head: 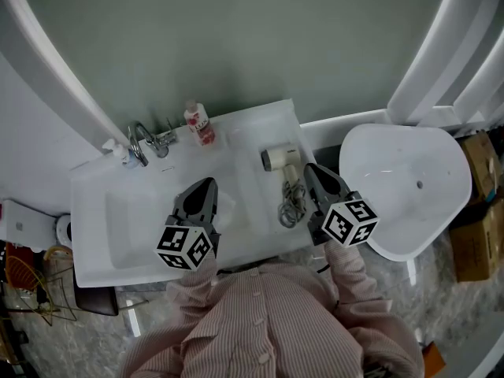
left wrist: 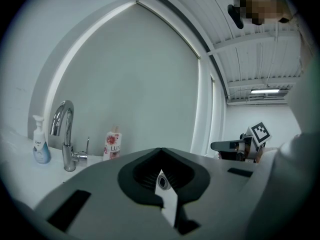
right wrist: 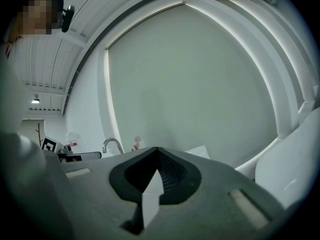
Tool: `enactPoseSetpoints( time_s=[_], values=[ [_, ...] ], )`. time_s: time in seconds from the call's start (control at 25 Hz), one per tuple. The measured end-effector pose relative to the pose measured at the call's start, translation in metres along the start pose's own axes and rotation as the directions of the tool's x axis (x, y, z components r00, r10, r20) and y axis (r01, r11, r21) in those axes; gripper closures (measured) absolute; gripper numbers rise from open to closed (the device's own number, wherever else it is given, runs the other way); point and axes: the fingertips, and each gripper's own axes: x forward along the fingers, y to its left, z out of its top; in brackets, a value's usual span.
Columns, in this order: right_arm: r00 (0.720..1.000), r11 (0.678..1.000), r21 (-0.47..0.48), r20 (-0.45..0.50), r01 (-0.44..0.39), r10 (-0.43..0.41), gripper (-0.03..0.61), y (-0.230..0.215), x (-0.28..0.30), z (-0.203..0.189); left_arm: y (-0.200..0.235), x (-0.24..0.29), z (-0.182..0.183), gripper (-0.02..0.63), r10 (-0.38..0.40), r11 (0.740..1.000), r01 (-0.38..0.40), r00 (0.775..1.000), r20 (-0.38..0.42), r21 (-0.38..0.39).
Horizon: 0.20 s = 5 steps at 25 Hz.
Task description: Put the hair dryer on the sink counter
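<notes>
Hair dryer: white, lying on its side on the white table, not lifted and not gripped. Its barrel runs roughly along the table's front edge. Its cord is bunched in loose loops just in front of the hair dryer, on the person's side.

Right claw: clenched on nothing, pointing level. Its tip is just beside the hair dryer's right end, slightly to the person's side of it. Whether it touches cannot be told from above.

Left claw: also clenched and empty, well to the left of the hair dryer, over the basin.

Basin: sunk into the table, left of the hair dryer. The faucet and a pink bottle stand further left of the hair dryer, toward the wall.

Judgement: the hair dryer already rests where the task wants it, so the placing looks done.

If it were to be handled again, the right claw is much the nearer. It would meet the barrel end-on from the right, so it would need to part its jaws and come across the barrel. The cord loops, so close to the hair dryer, could snag.
</notes>
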Motion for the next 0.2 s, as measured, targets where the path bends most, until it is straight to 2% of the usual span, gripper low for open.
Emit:
enactPoseSetpoints(
  time_s=[0.2],
  values=[
    [1.0,1.0,-0.001,-0.004,0.013,-0.013,0.572,-0.0032,0.001,-0.0009,0.0027,0.0007,-0.0006,0.612,0.002,1.0,-0.002,1.0,-0.003,-0.003]
  ],
)
